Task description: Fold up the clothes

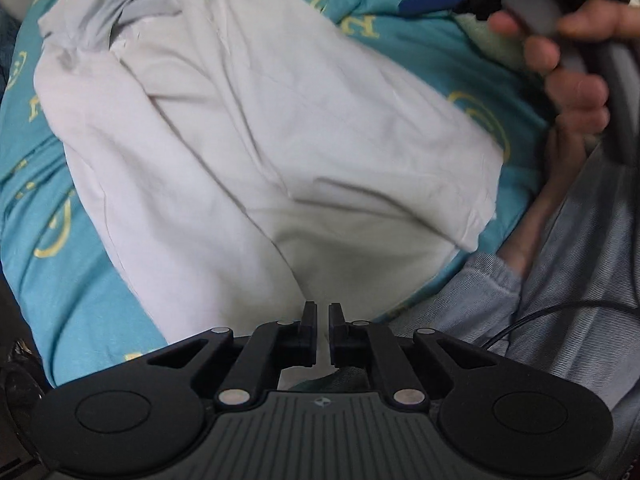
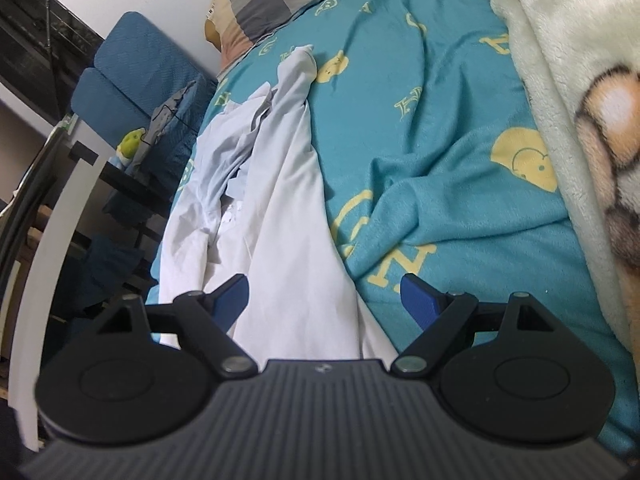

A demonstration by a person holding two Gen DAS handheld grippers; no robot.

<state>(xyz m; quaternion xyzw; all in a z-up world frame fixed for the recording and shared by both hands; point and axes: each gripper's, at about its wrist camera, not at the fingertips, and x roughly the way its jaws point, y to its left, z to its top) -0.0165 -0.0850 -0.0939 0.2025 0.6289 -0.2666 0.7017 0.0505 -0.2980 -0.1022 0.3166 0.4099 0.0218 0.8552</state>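
White garment mid-fold on the bed

The white garment [image 1: 256, 152] lies rumpled on the teal bedsheet [image 2: 440, 128], stretching ahead of both jaws. Left gripper [image 1: 322, 334] is nearly closed, apparently pinching the near hem; right gripper [image 2: 324, 300] gapes empty above the cloth. Open sheet lies rightward; a fleece blanket [image 2: 580, 80] bounds it.

White garment [image 1: 256, 128]: thin, matt woven cloth, creased. Bed sheet [image 2: 440, 128]: soft teal cloth with a matt printed yellow pattern. Blanket [image 2: 568, 80]: fluffy, napped fleece. Left hand-held gripper [image 1: 322, 332]: matt black plastic, ribbed grey base, dull metal pivot pins. Sleeve [image 1: 492, 284]: grey-blue twill-like cloth.
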